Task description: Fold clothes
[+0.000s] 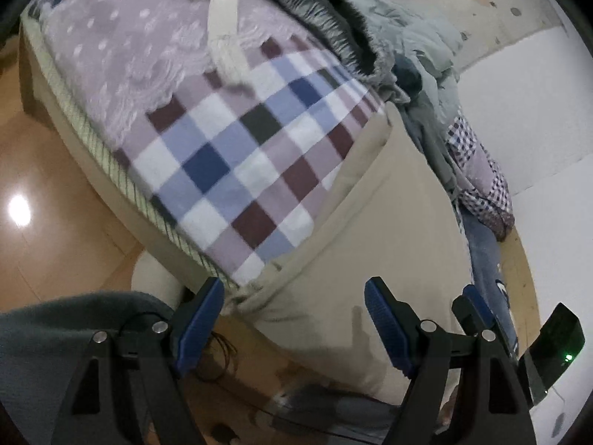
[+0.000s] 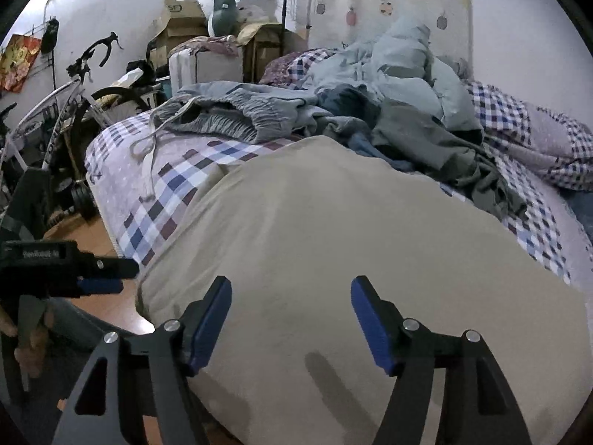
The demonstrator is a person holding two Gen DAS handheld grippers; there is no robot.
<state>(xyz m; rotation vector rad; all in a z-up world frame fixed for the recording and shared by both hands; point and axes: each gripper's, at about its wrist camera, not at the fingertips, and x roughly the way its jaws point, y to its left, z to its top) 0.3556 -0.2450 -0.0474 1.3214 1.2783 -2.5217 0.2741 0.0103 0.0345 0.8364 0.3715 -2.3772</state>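
Left gripper (image 1: 294,319) and right gripper (image 2: 291,319) gape empty above beige garment (image 2: 333,259); its near edge cut off

We count two grippers: the left gripper (image 1: 294,304) and the right gripper (image 2: 291,302). We count one beige garment (image 2: 333,259), one grey drawstring garment (image 2: 222,118), one checked bedcover (image 1: 229,163), one bicycle (image 2: 74,104) and one plush toy (image 2: 222,11).
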